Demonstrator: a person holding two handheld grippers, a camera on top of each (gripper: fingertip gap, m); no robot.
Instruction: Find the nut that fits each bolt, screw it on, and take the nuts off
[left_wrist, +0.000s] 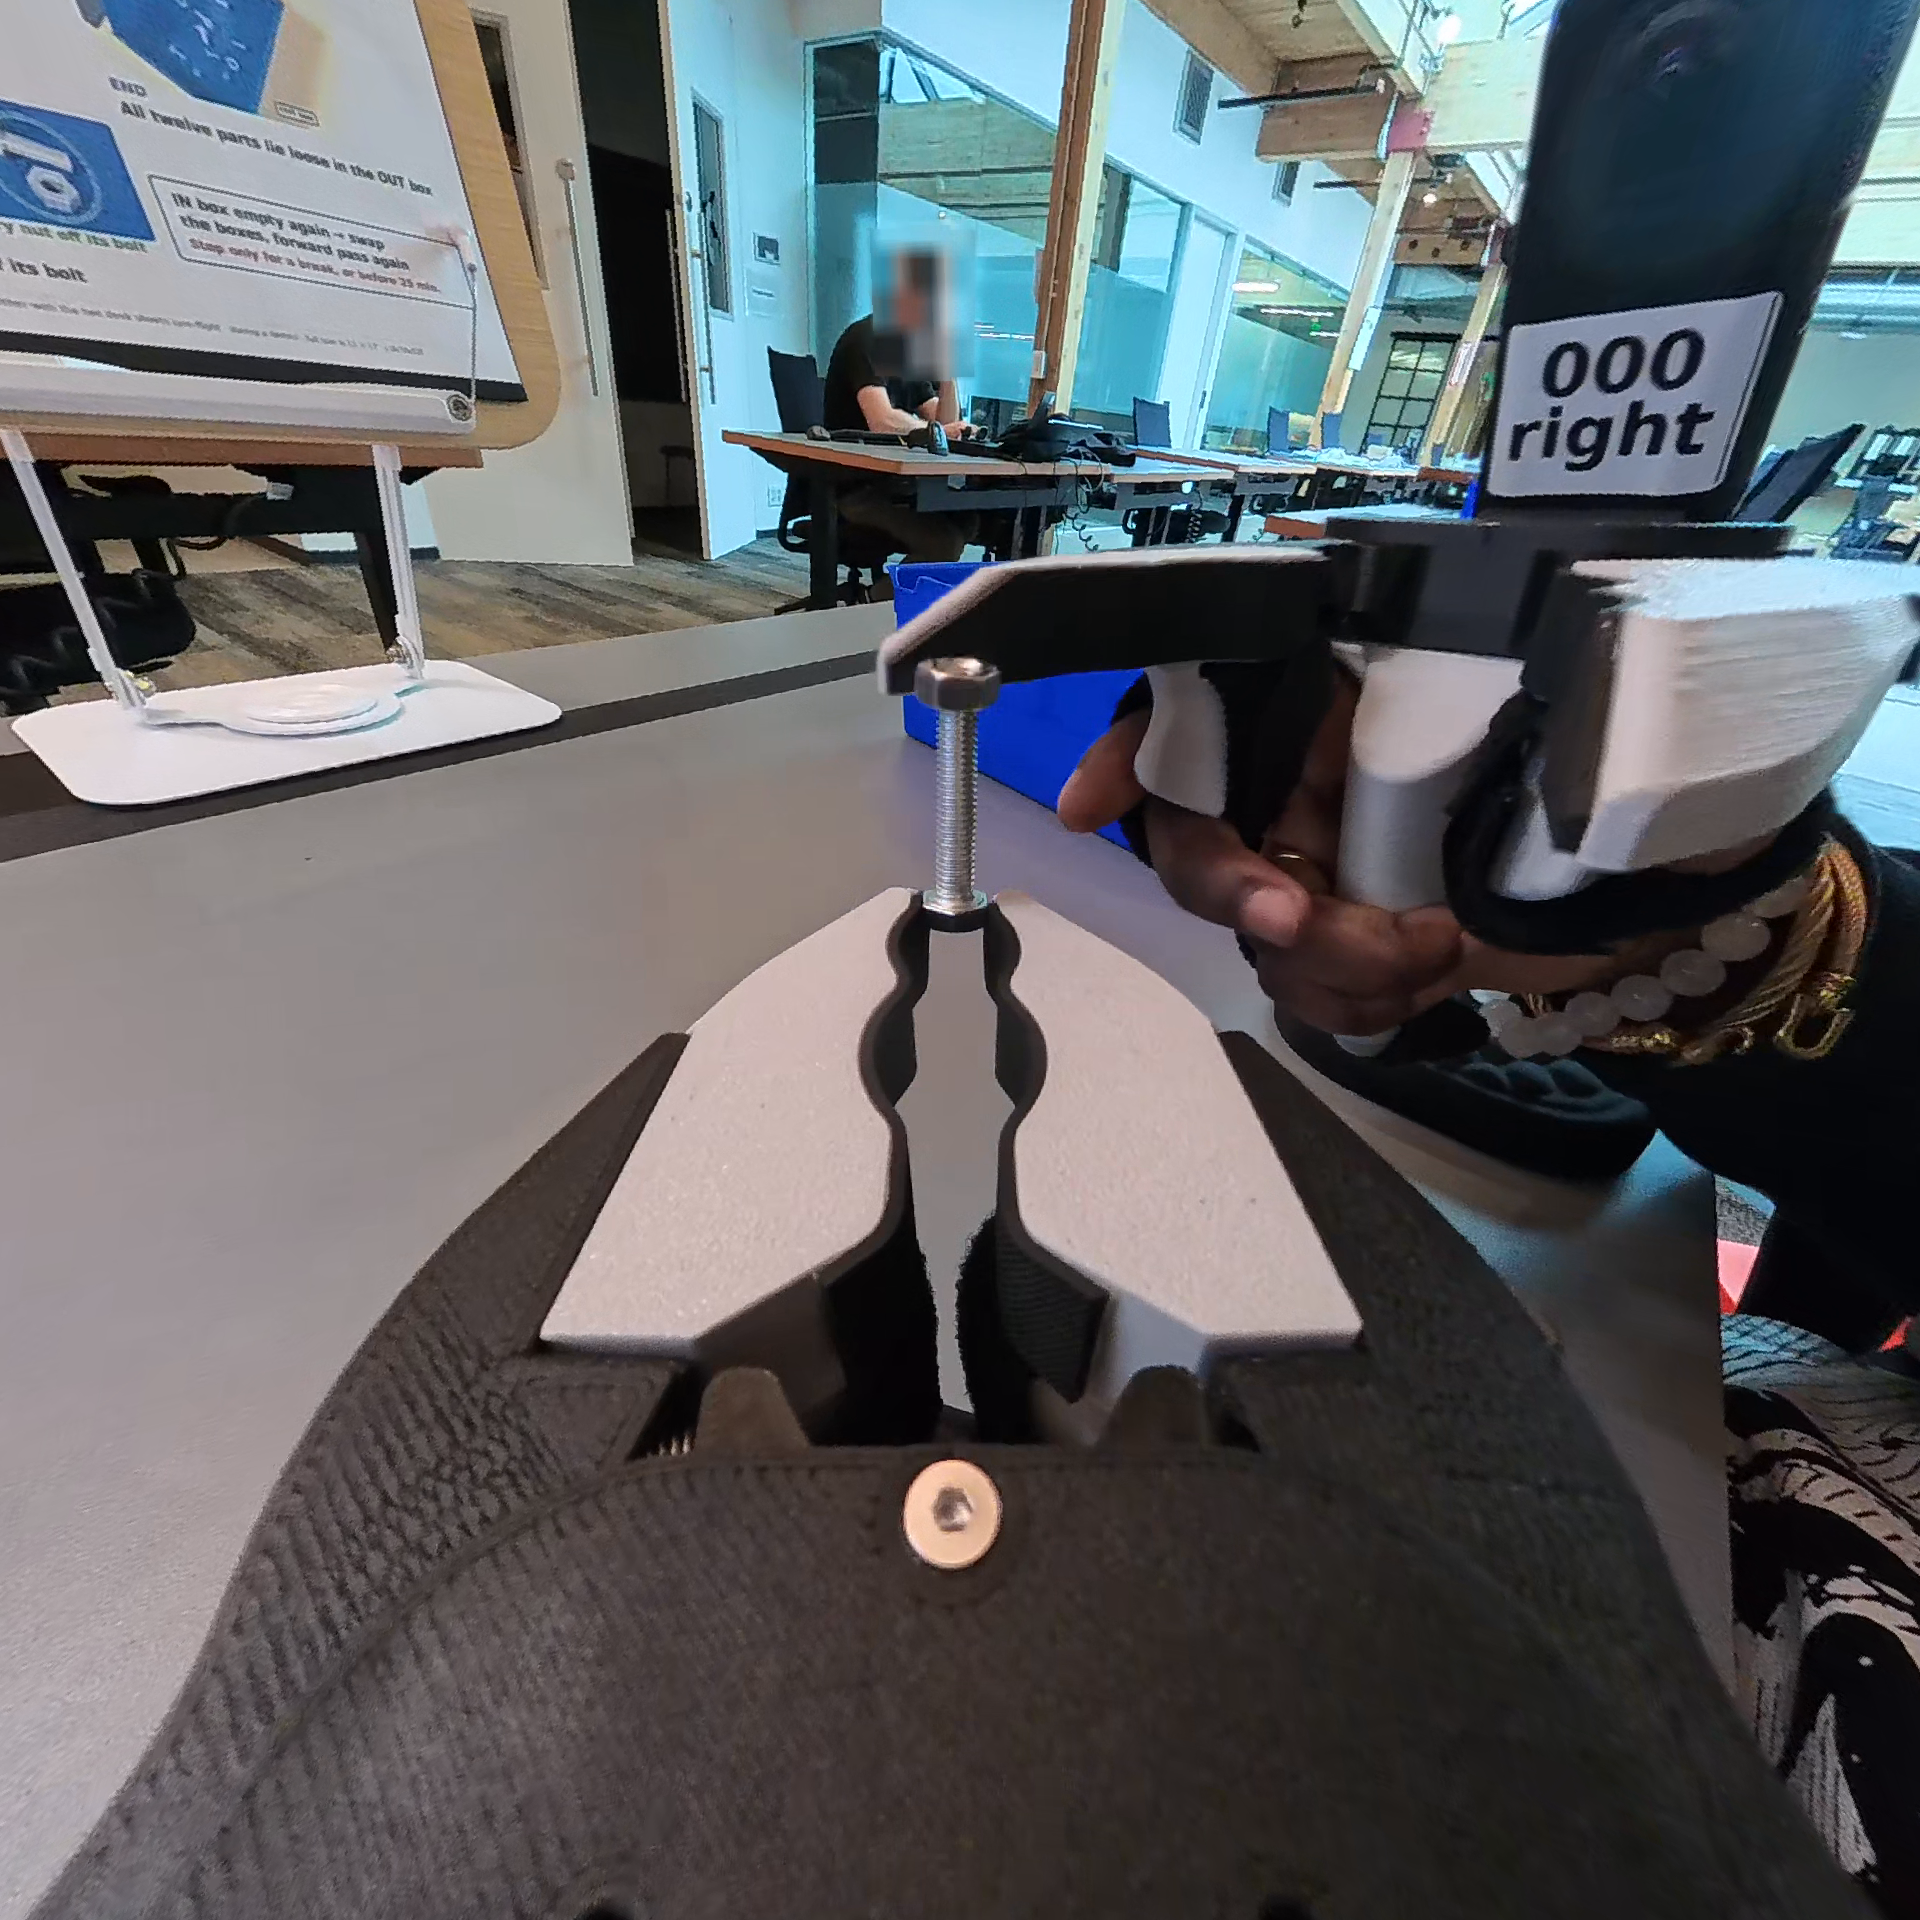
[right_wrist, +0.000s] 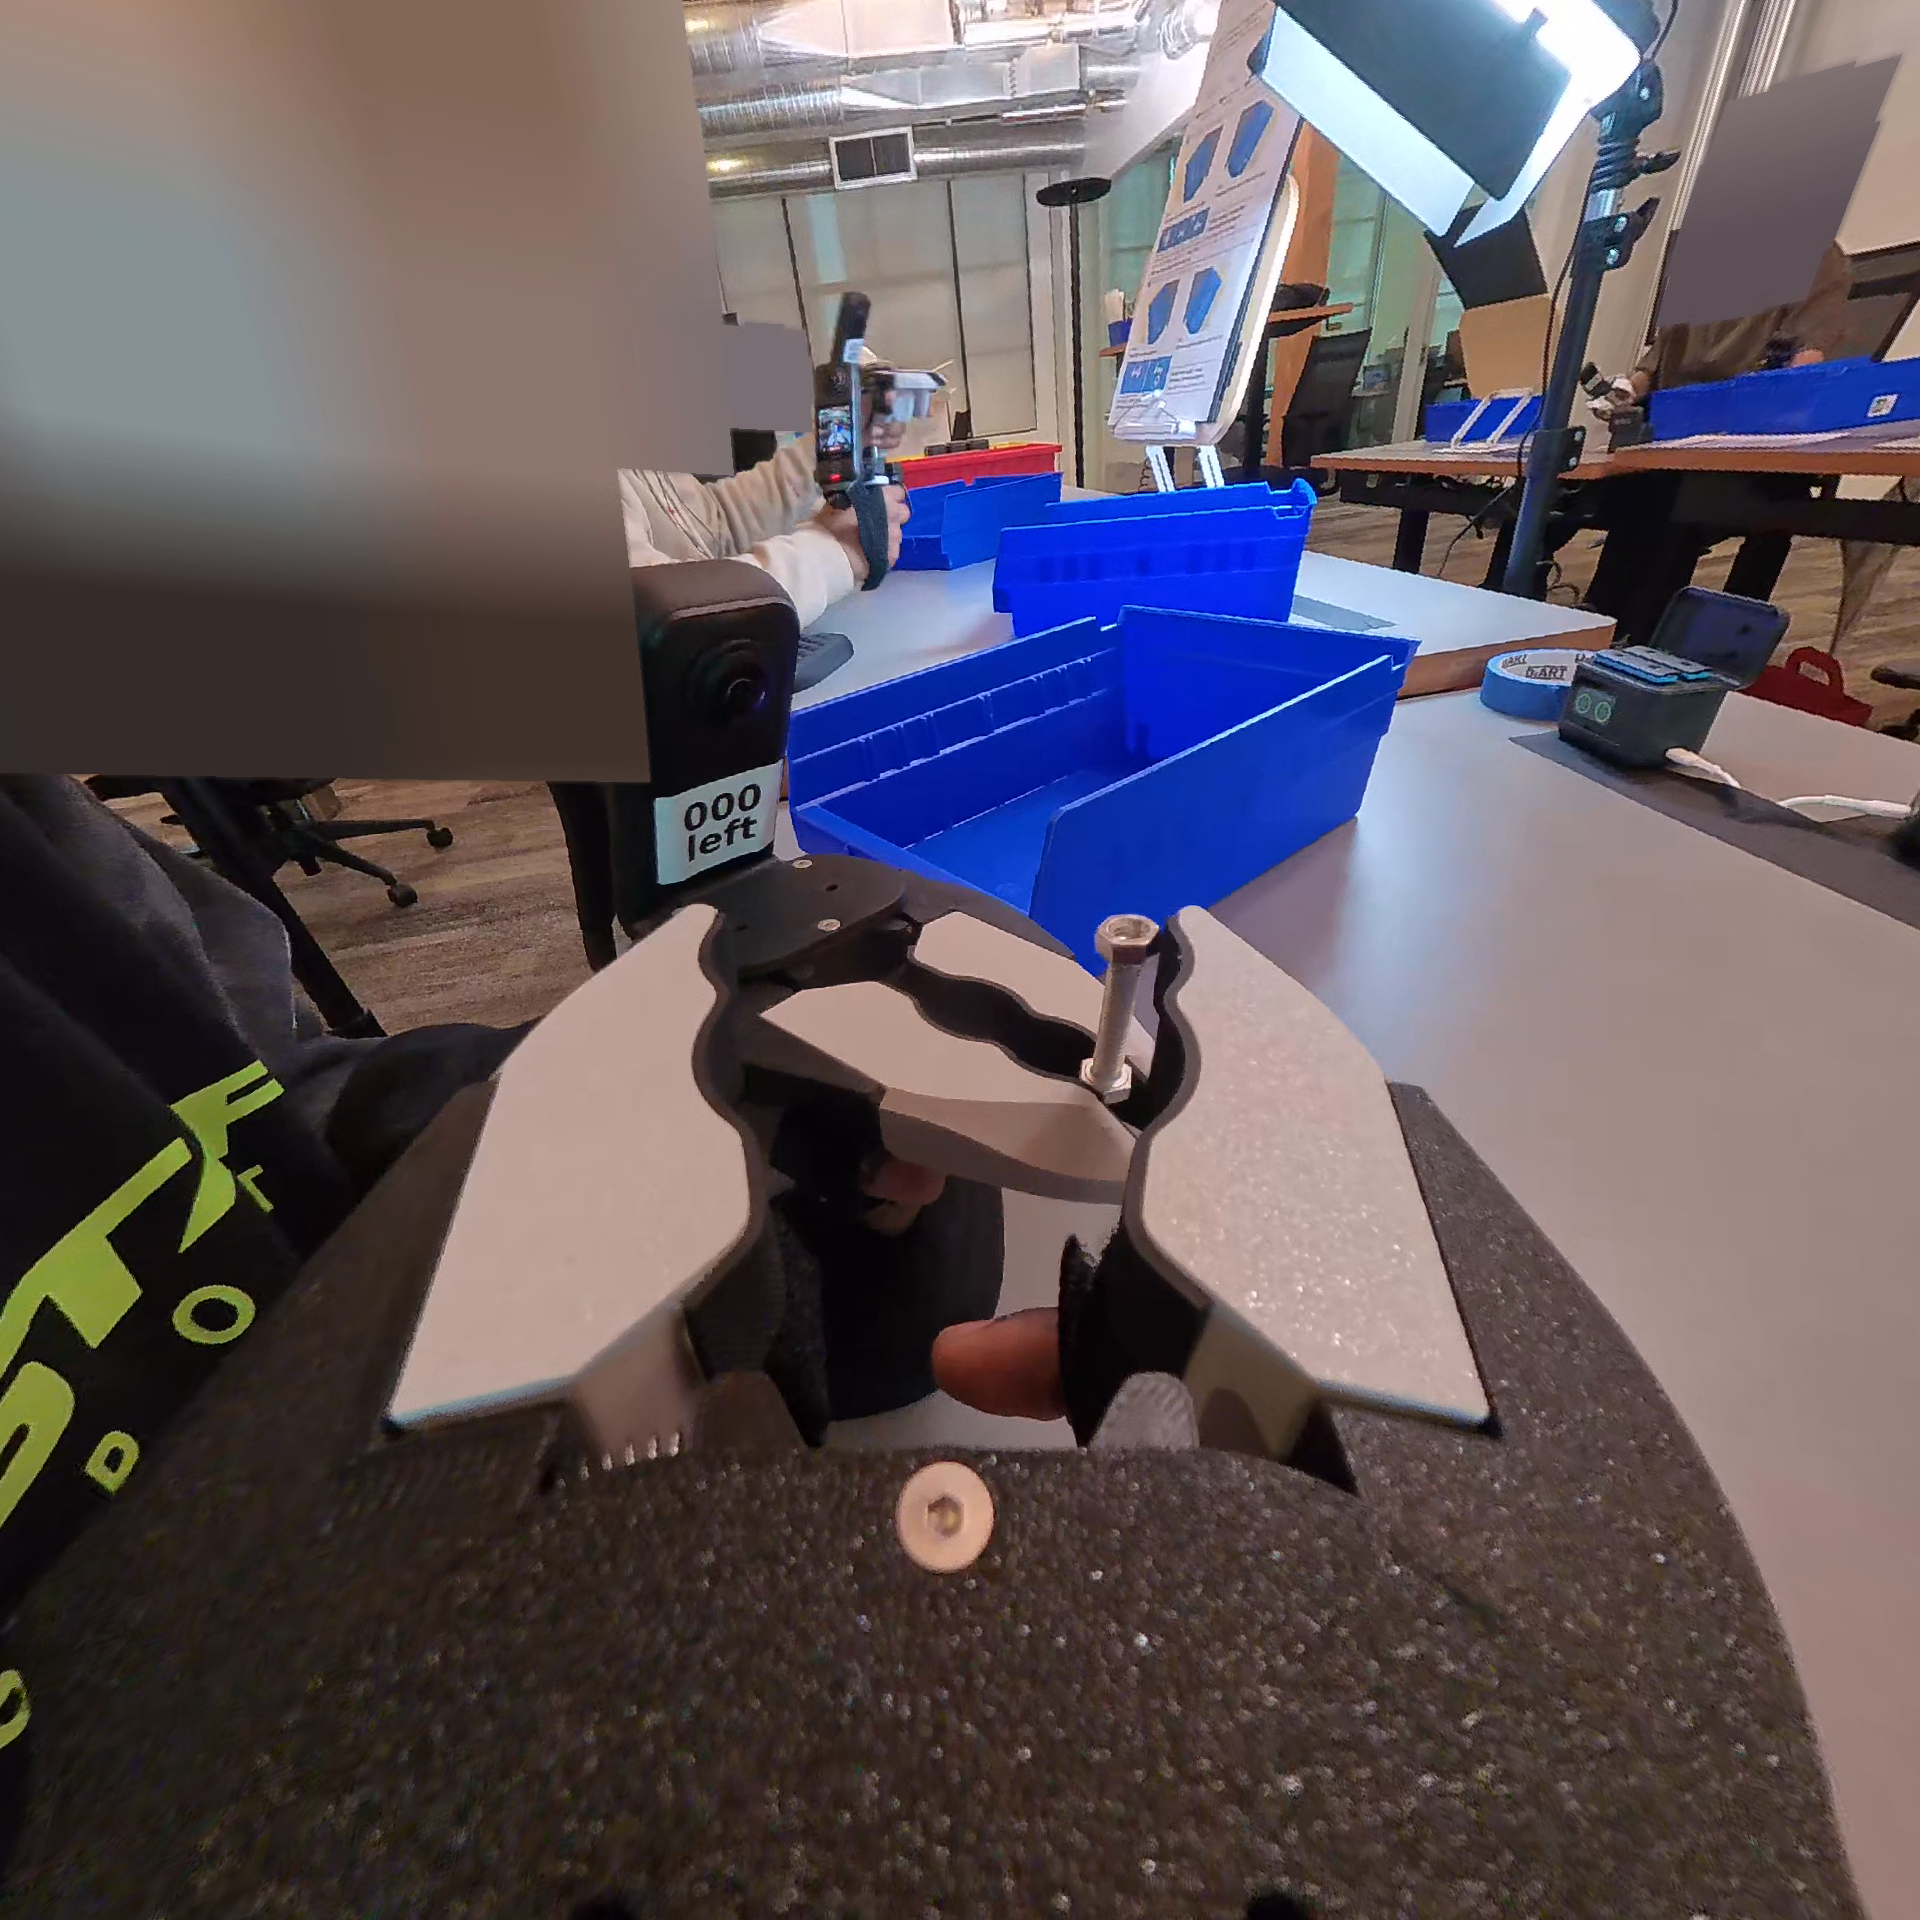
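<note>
Silver threaded steel bolt is standing upright above the grey desk. The left hand-held gripper is clamping narrow on the bolt's bottom end, on the small hex piece there, pads pressing both sides, probably to stop the shaft spinning. Silver hex nut is sitting at the 12 o'clock end of the bolt. The right hand-held gripper is standing wide, not gripping: only its right fingertip is sitting just beside the nut, left one well apart. My read: it's repositioning between turns. Blue plastic bin is waiting at 12 o'clock beyond, likely for finished parts.
</note>
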